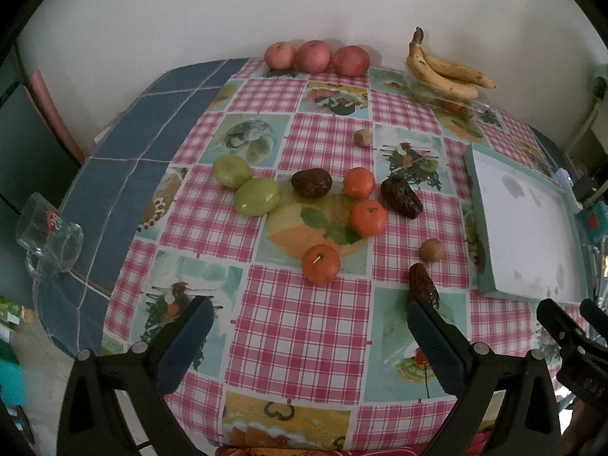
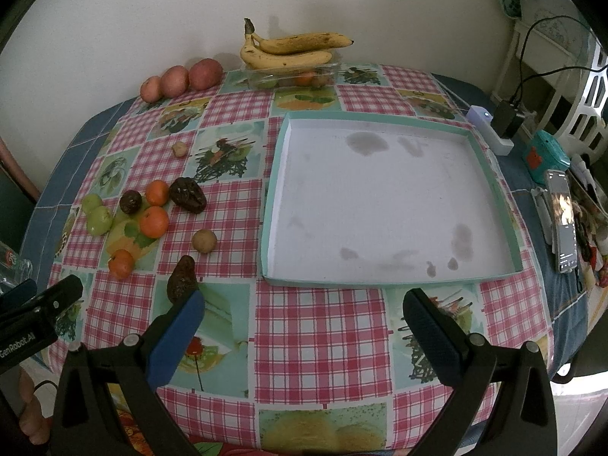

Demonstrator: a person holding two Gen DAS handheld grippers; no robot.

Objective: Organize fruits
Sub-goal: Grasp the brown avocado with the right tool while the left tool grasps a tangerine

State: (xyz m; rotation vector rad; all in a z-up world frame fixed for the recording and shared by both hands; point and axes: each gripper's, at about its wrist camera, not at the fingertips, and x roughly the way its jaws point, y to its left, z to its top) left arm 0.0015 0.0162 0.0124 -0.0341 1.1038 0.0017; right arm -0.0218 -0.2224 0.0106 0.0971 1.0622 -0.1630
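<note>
Checked cloth (image 2: 319,326) covers worktop. Loose fruit lies left of tray (image 2: 273,197): three oranges (image 1: 368,217), two green fruits (image 1: 256,195), dark avocados (image 1: 311,182), two small brown fruits (image 2: 204,240). Apples (image 1: 315,56) and bananas (image 2: 288,51) sit by wall. Left tool (image 1: 307,336) and right tool (image 2: 304,317) both gape, holding nothing.

A home dining spot: a table against a plain wall wears a checked, fruit-printed oilcloth (image 2: 304,326). A glass mug (image 1: 49,235) sits at its left edge; a phone (image 2: 562,220) and a plugged-in charger (image 2: 505,117) at its right edge.
</note>
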